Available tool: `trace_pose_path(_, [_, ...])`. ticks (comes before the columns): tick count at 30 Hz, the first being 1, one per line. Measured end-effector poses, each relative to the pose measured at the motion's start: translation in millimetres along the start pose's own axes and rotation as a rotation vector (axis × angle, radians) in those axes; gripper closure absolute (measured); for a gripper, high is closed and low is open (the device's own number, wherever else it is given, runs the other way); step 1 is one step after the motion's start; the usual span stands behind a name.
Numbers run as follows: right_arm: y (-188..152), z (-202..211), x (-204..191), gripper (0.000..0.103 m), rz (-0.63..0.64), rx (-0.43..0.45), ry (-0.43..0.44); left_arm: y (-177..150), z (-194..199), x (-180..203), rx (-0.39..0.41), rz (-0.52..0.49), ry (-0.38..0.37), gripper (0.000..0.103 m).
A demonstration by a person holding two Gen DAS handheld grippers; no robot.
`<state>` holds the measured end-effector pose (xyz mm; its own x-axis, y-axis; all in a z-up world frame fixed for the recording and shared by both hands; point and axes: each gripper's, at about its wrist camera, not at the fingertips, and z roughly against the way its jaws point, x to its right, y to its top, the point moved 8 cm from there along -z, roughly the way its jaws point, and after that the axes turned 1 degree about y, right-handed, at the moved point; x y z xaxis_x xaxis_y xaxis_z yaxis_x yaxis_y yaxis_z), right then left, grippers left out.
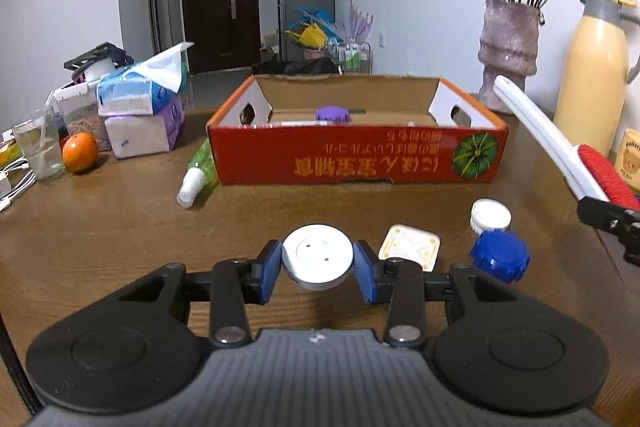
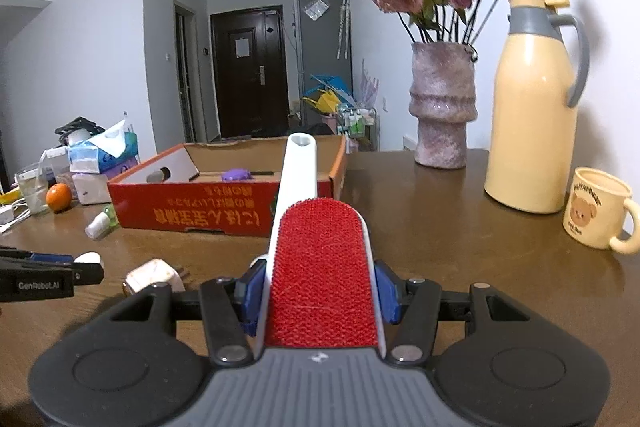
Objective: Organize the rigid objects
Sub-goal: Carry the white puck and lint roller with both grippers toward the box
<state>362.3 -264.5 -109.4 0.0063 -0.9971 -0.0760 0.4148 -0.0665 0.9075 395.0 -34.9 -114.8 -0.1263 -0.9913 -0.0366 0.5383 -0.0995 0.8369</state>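
On the left of the wooden table point(image 1: 120, 195) a green tube with a white cap point(image 1: 198, 174) is lying just beside the red cardboard box point(image 1: 356, 157), not yet in it; the box itself is holding a purple lid point(image 1: 333, 114) and a little else that I cannot make out, so the sorting is looking only partly done. The left gripper point(image 1: 317, 265) is clamping its blue pads on a white round lid point(image 1: 317, 256) and holding it clear of the tabletop, in front of the box; right of it a cream square lid point(image 1: 409, 247), a white ridged cap point(image 1: 491, 215) and a blue ridged cap point(image 1: 500, 255) are waiting on the wood. Farthest right, the right gripper point(image 2: 320, 293) is gripping a white-handled red lint brush point(image 2: 322, 267), handle pointing at the box; judging by this, both carried things and four loose ones remain to be boxed.
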Motion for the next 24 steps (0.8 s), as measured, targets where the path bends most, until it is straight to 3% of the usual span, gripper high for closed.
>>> trace_pose_path(8, [21, -4, -18, 0.048, 0.012, 0.031, 0.03, 30, 12, 3, 0.068, 0.017, 0.01, 0.062])
trace_pose_path(24, [56, -20, -48, 0.048, 0.017, 0.091, 0.085, 65, 6, 3, 0.122, 0.111, 0.0, 0.062])
